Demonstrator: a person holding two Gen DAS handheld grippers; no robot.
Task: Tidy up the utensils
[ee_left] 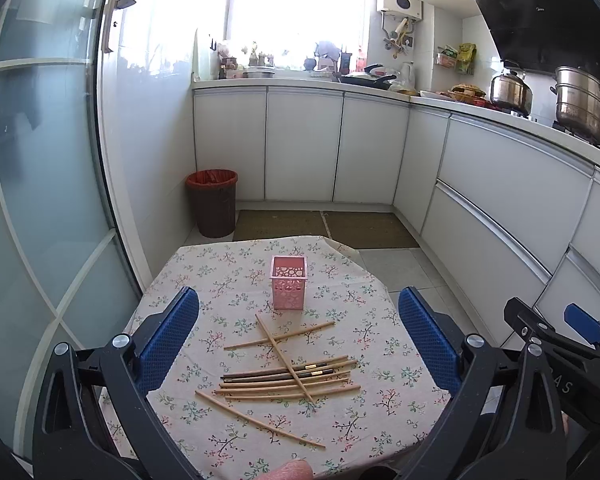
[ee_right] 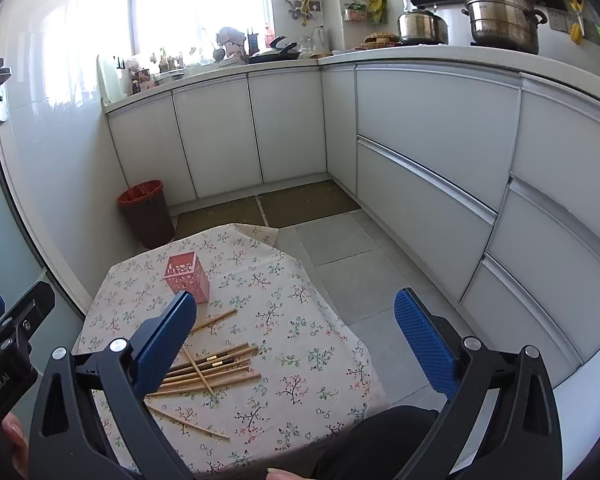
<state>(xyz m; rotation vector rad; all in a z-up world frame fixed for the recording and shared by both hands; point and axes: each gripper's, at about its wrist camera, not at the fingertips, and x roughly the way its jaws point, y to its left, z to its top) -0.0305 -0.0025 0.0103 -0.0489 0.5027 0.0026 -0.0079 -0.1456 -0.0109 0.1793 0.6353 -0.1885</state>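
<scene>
Several wooden chopsticks [ee_left: 288, 376], light and dark, lie scattered on the floral tablecloth [ee_left: 204, 276]. A pink perforated square holder [ee_left: 289, 288] stands upright behind them, empty as far as I see. My left gripper [ee_left: 298, 336] is open and empty, held above the near side of the pile. My right gripper [ee_right: 296, 340] is open and empty, above the table's right part; the chopsticks [ee_right: 208, 372] and holder [ee_right: 187, 278] show by its left finger [ee_right: 168, 340]. The right gripper also shows in the left wrist view [ee_left: 556, 328].
The small table [ee_right: 312, 360] stands on a tiled kitchen floor. A brown bin with a red liner [ee_left: 213, 202] stands at the back left. White cabinets [ee_left: 500, 208] run along the back and right. A glass door [ee_left: 40, 200] is at the left.
</scene>
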